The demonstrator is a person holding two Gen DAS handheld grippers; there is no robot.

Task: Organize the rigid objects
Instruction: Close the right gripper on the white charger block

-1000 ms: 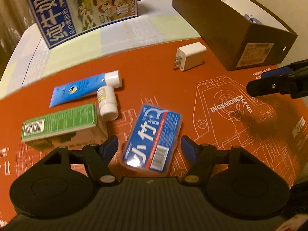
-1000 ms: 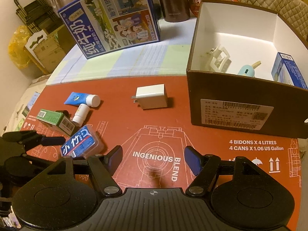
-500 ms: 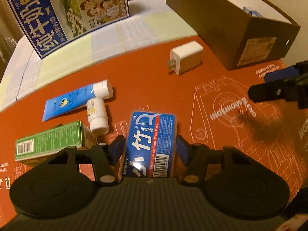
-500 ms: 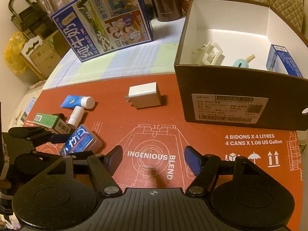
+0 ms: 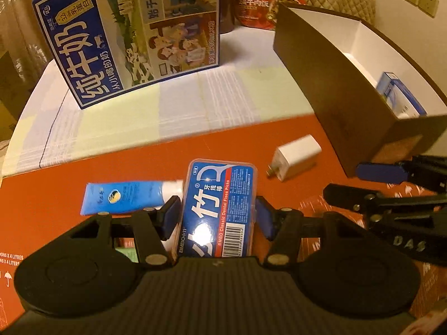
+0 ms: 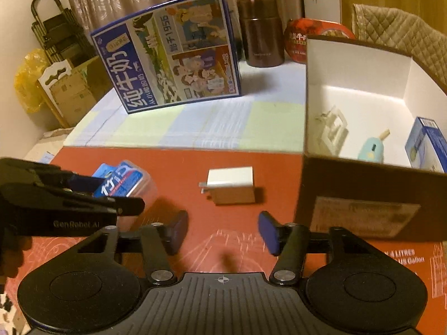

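While the left gripper (image 5: 215, 217) clamps the floss pick case (image 5: 220, 206) at lower centre, lifted presumably for the brown box (image 6: 360, 189) at right, the right gripper (image 6: 222, 231) hangs part-open and empty, jaws just narrowed, below the charger (image 6: 232, 185).

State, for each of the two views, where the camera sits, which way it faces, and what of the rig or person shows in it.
Left wrist: sits behind the left gripper, looking down over the floss pick box that it grips; the right gripper's fingers show at right.
Right wrist: sits behind the right gripper, jaws apart and just closing, facing the white charger; the left gripper enters at left.
Shared: charger, brown box, milk carton.
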